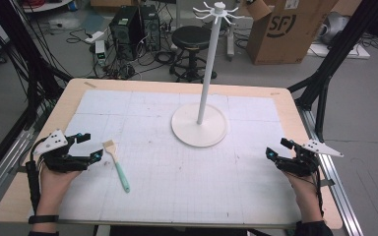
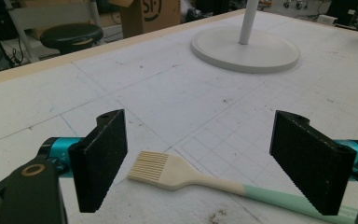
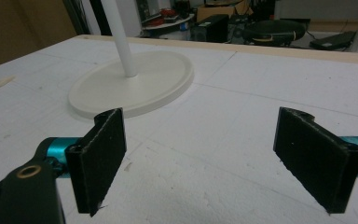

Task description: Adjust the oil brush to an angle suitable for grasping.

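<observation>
A basting brush point(image 1: 116, 164) with a cream head and mint-green handle lies flat on the white mat, left of centre. My left gripper point(image 1: 90, 147) rests just left of it, jaws wide open; in the left gripper view the brush point(image 2: 177, 175) lies on the mat between and just beyond the jaws, untouched. A white hanging stand point(image 1: 199, 125) with a round base, tall pole and hooked crown stands mid-table. My right gripper point(image 1: 278, 149) sits near the right edge, open with nothing between its jaws. The stand's base point(image 3: 130, 88) lies ahead of it in the right gripper view.
The gridded white mat point(image 1: 177, 167) covers the wooden table point(image 1: 69, 93). Beyond the far edge stand a black stool point(image 1: 191, 39), computer towers point(image 1: 133, 27) and a cardboard box point(image 1: 285, 29). Black frame struts rise at both sides.
</observation>
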A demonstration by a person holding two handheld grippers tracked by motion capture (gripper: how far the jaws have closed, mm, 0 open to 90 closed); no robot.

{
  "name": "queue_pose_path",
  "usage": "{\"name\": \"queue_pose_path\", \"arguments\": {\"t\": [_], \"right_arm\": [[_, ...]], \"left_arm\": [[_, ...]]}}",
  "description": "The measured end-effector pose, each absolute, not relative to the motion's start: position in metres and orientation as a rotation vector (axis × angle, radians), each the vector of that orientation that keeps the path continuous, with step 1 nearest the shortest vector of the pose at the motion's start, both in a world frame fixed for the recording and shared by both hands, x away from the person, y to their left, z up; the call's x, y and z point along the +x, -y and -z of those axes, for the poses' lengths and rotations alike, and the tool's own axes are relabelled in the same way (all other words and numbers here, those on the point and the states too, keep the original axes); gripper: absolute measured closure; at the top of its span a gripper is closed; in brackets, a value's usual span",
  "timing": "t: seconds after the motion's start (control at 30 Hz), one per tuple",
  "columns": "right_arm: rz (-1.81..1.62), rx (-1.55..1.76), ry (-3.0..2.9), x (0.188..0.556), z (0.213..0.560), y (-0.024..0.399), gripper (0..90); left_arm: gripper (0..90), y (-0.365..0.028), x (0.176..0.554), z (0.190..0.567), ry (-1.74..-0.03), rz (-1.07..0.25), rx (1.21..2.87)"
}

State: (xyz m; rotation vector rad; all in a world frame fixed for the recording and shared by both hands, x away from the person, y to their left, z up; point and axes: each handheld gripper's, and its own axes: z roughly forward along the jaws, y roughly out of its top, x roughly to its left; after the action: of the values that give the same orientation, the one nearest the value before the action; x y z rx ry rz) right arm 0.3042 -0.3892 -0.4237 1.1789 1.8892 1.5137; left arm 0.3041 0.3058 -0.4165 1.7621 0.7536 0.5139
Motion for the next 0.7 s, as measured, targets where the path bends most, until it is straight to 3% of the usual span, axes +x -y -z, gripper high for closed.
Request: {"name": "queue_pose_path", "arguments": {"t": [0.43, 0.6, 0.7], "right_arm": [[-1.52, 1.191, -1.88, 0.306, 0.425, 0.392, 16.6], [-1.525, 1.196, -1.878, 0.306, 0.425, 0.393, 16.6], [-1.526, 1.202, -1.874, 0.306, 0.425, 0.393, 16.6]], "left_arm": [[20.5, -0.303, 0.29, 0.419, -0.709, -0.454, 1.781], [32.3, -0.305, 0.281, 0.424, -0.68, -0.406, 1.803], [44.2, -0.305, 0.275, 0.427, -0.654, -0.375, 1.822]]}}
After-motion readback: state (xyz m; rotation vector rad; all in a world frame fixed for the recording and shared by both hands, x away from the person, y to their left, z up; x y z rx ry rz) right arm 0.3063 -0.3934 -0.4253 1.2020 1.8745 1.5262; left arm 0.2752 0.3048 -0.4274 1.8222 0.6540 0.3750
